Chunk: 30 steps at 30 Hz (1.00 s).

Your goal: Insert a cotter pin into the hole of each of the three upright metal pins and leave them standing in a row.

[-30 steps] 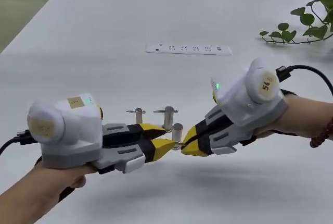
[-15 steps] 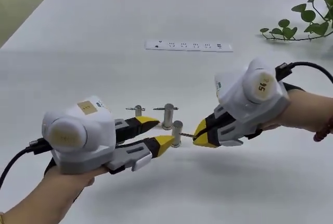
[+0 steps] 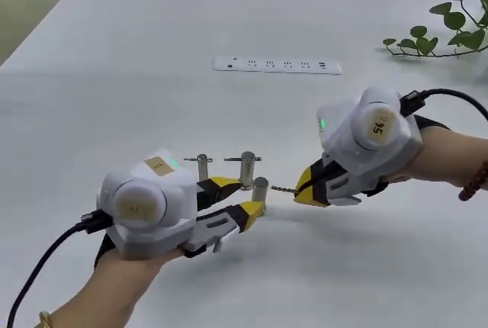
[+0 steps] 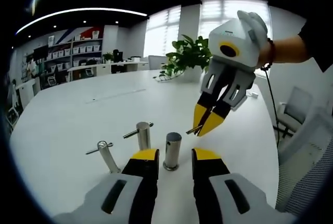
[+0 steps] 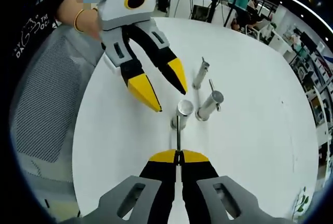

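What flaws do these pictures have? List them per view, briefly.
Head view: sharp, even light, only faint shadows on the white table. Left gripper view: fisheye bending, windows glare white. Right gripper view: fisheye bending, cotter pin crisp.

Far pin and middle pin stand upright, first cotter pin and second cotter pin through their tops (crosswise). Near pin is upright and bare. Third cotter pin is horizontal, tip just beside it, pinched in the right gripper.

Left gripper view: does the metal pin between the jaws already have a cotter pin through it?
No, nothing crosses that metal pin; the cotter pin is apart from it, in the right hand-held gripper.
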Motion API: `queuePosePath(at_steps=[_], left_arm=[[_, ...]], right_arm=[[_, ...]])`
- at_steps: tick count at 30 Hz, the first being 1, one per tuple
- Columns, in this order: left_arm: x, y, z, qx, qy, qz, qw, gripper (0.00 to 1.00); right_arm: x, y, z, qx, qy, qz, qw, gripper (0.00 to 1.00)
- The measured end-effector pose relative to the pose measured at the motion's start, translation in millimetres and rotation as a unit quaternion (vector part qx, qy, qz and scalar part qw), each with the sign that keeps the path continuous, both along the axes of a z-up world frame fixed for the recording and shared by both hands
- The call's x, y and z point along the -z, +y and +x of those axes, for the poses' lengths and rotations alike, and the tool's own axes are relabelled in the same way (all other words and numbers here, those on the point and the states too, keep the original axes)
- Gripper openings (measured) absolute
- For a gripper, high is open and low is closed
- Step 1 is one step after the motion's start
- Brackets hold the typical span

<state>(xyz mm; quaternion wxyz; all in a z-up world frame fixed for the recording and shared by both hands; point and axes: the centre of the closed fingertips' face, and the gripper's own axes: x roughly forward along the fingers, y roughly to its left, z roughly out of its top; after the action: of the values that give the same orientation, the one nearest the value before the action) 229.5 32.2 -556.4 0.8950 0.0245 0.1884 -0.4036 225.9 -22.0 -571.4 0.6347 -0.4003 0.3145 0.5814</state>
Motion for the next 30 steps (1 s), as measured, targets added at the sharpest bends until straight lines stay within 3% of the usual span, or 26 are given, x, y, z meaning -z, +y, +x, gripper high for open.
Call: queuePosePath(at_steps=[18,30], left_arm=[[23.5,-10.0,9.9,-0.007,0.008,0.033,0.9994,0.19],[26.5,-16.2,15.0,-0.006,0.002,0.036,0.9993,0.14]], right_arm=[[7.8,-0.7,11.0,-0.008,-0.005,-0.011,0.9999,0.00],[9.1,1.9,14.4,-0.021,-0.014,-0.018,0.9995,0.00]])
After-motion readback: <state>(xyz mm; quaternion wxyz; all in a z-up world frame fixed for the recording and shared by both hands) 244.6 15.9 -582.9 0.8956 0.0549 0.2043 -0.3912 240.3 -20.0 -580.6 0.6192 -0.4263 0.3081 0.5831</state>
